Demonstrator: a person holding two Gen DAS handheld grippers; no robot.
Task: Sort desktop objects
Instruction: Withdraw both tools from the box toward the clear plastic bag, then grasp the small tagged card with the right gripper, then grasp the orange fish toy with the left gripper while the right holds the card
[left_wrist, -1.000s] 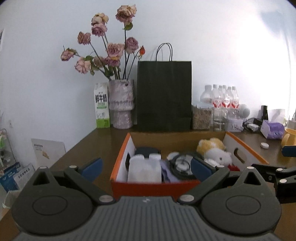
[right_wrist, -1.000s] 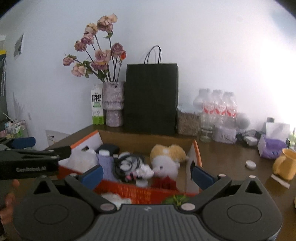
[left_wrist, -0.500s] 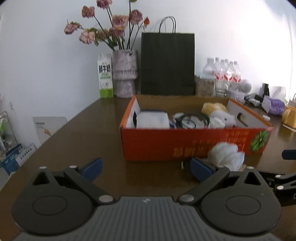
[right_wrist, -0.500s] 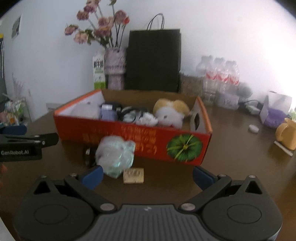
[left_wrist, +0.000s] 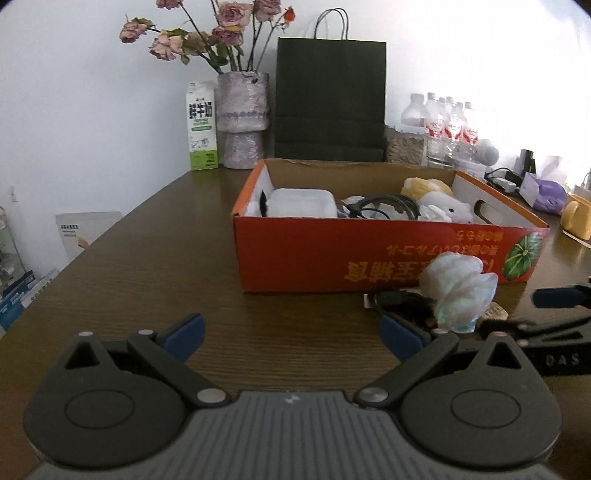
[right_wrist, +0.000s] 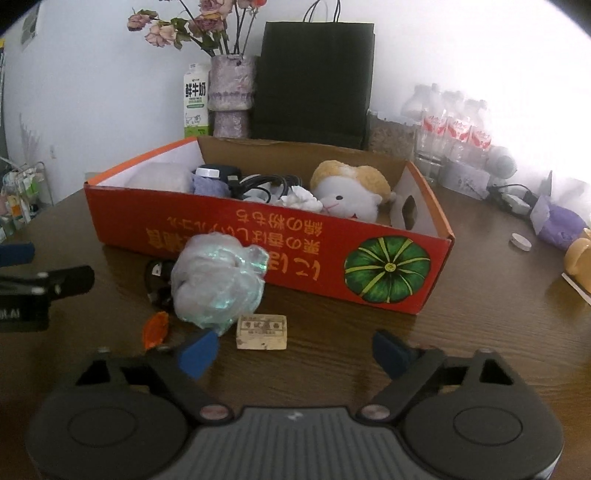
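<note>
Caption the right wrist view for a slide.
Open right gripper nears a crumpled plastic bag beside the orange box.

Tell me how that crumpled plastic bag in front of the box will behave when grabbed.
The bag looks thin and crinkled, so it will probably squash flat and weigh little. Its glossy film may slip. Pushed, it would likely slide or tumble against the box rather than roll.

Open-topped orange-red cardboard box (right_wrist: 280, 236) with a green pumpkin print and inverted yellow lettering on its front wall, standing upright on the brown wooden tabletop (right_wrist: 461, 332); it holds a white-and-yellow plush toy (right_wrist: 351, 192), coiled black cable (right_wrist: 266, 182) and a translucent white plastic container (left_wrist: 301, 203). Before its front wall lie a crumpled translucent plastic bag (right_wrist: 218, 284), touching a small black object (right_wrist: 159, 280). Just beside the bag lie a small beige rectangular block (right_wrist: 262, 331) and an orange scrap (right_wrist: 155, 328).
</note>
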